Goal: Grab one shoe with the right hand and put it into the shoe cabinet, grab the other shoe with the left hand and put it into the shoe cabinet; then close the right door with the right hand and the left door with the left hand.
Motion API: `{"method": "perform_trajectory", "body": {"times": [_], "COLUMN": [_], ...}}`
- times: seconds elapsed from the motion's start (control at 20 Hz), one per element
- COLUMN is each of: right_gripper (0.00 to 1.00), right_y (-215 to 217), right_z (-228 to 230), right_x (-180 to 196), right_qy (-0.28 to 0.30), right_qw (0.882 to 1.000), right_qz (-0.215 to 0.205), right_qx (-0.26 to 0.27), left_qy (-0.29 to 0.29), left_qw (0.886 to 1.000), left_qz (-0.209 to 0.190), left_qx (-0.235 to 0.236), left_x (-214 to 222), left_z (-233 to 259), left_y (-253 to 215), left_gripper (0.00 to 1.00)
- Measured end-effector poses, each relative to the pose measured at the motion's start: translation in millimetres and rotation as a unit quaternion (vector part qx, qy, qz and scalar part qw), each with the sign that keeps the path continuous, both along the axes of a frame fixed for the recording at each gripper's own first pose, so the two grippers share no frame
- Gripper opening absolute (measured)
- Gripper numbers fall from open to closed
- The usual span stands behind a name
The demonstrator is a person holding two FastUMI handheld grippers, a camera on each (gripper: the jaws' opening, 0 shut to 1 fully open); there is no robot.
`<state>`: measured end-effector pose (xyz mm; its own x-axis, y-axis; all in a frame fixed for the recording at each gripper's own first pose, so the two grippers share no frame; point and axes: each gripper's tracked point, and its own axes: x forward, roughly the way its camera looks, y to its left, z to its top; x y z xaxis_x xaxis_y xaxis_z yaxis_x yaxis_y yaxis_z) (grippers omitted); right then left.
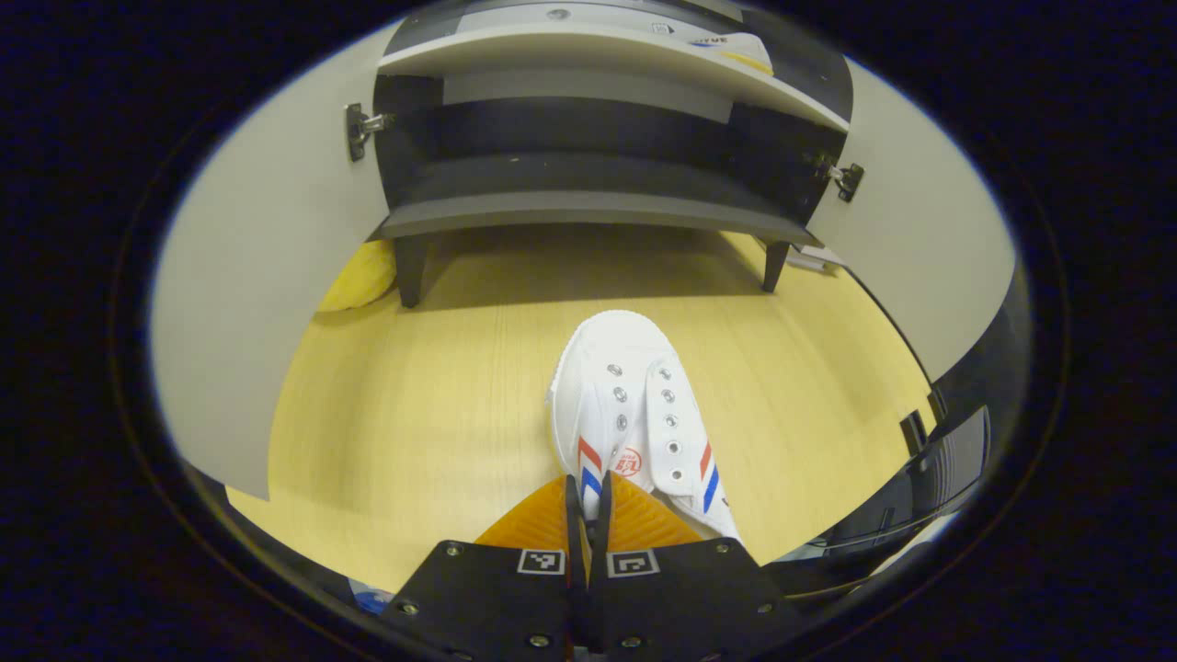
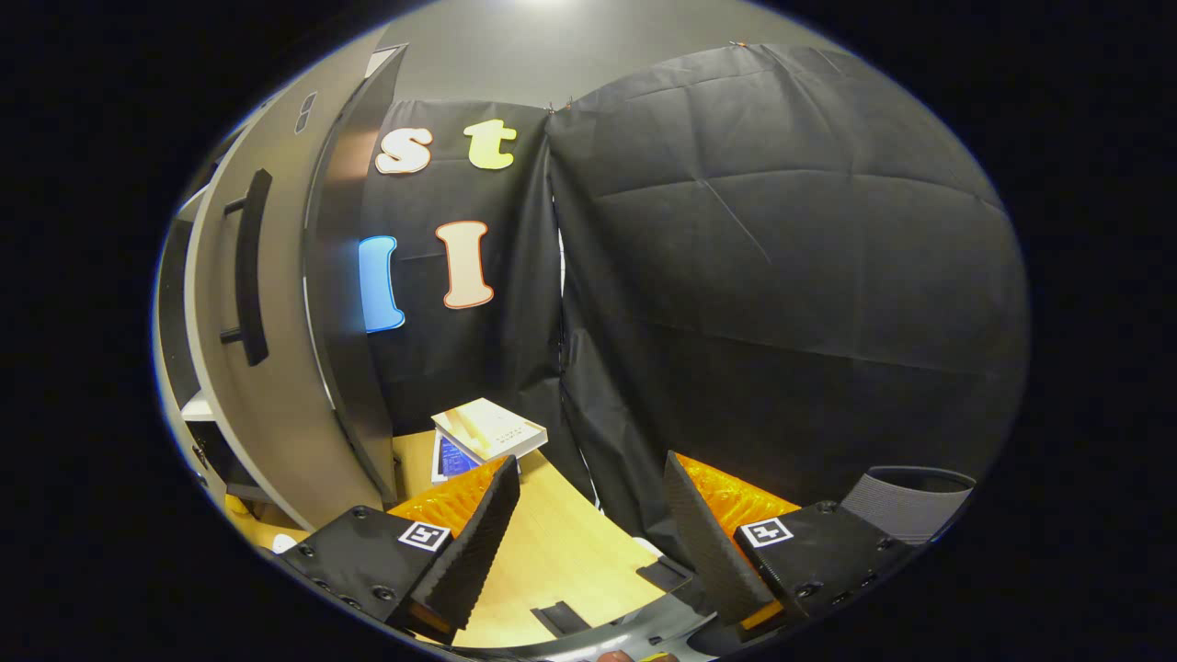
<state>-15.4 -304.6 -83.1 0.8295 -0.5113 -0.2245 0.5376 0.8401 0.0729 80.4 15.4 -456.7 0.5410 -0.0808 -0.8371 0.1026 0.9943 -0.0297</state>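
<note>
A pale wood-grain floor (image 1: 441,386) runs up to the shoe cabinet (image 1: 588,198), a dark carcass on short legs with both flat grey doors swung wide. In the left gripper view, the left gripper (image 1: 588,515) has its ribbed orange-backed fingers clenched on the heel of a white canvas shoe (image 1: 634,414) with metal eyelets and red-blue stripes, lying near, toe toward the cabinet. The second shoe (image 1: 726,46) lies on the upper shelf. In the right gripper view, the right gripper (image 2: 588,533) is released, jaws spread, beside the right door (image 2: 276,368) with its black bar handle (image 2: 248,267).
</note>
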Motion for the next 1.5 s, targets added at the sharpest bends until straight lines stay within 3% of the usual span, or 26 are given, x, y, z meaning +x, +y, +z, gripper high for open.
{"method": "perform_trajectory", "body": {"times": [0.3,0.35,0.4,0.6,0.9,1.15,1.5], "right_gripper": [0.94,0.99,0.94,0.99,0.99,0.98,0.98], "right_y": [-2.8,-1.4,0.9,9.6,13.3,10.1,27.7], "right_z": [6.0,8.4,10.6,8.9,12.1,9.6,6.7], "right_x": [45.5,50.4,54.7,71.5,75.5,68.5,66.1], "right_qy": [-0.022,-0.026,-0.029,-0.028,-0.038,-0.035,-0.034], "right_qw": [0.999,0.999,0.998,0.997,0.997,0.998,0.997], "right_qz": [0.037,0.043,0.049,0.068,0.067,0.052,0.069], "right_qx": [0.001,0.0,-0.002,0.0,0.005,-0.01,-0.003], "left_qy": [-0.069,-0.082,-0.093,-0.14,-0.213,-0.266,-0.315], "left_qw": [0.996,0.995,0.994,0.989,0.976,0.964,0.948], "left_qz": [0.048,0.051,0.052,0.046,0.037,0.017,0.04], "left_qx": [-0.01,-0.009,-0.008,0.002,-0.022,-0.003,-0.022], "left_x": [-1.5,-2.5,-1.1,-1.4,-0.1,1.0,-0.3], "left_z": [-0.9,3.1,7.1,1.8,0.4,6.8,3.0], "left_y": [1.5,2.1,2.9,2.1,1.4,1.9,2.0], "left_gripper": [0.01,0.01,0.01,0.01,0.0,0.0,0.0]}}
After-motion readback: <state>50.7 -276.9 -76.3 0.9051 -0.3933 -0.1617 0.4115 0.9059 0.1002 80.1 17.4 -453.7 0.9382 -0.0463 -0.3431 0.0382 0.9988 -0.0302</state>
